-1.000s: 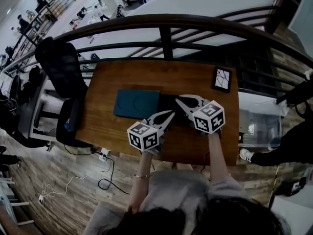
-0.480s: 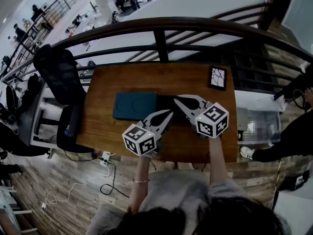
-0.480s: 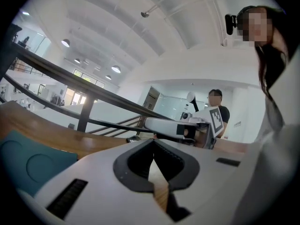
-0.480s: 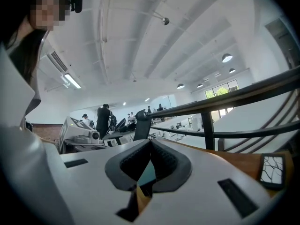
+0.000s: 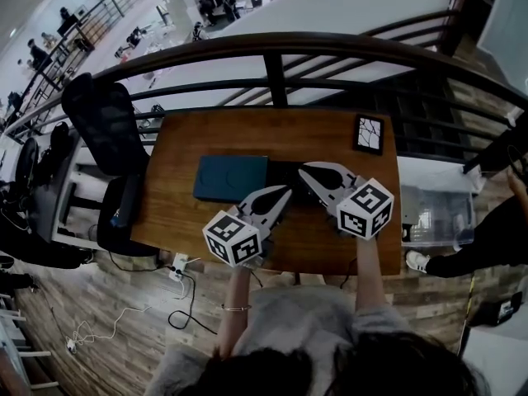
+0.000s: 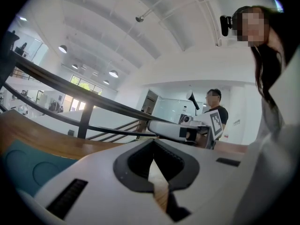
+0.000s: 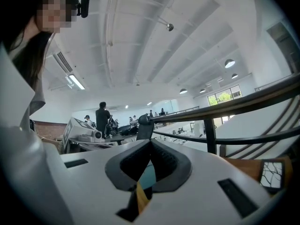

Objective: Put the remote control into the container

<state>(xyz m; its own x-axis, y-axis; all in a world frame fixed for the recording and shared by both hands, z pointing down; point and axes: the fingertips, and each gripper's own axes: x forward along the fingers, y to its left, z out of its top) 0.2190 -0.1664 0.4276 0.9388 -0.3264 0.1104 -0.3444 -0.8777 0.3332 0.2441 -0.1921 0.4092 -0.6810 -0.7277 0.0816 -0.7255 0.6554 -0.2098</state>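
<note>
Two shut, empty tools, the left gripper and right gripper, hang just right of the teal container, partly covering a dark flat thing beside it, perhaps the remote control; behind runs a railing, leftward a black chair

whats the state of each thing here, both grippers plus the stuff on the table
left gripper: shut, nothing between its jaws
right gripper: shut, nothing between its jaws
flat teal rectangular box: lying flat on the brown wooden table, no gripper on it
small black-framed tile: lying flat near the table's far right corner
</note>
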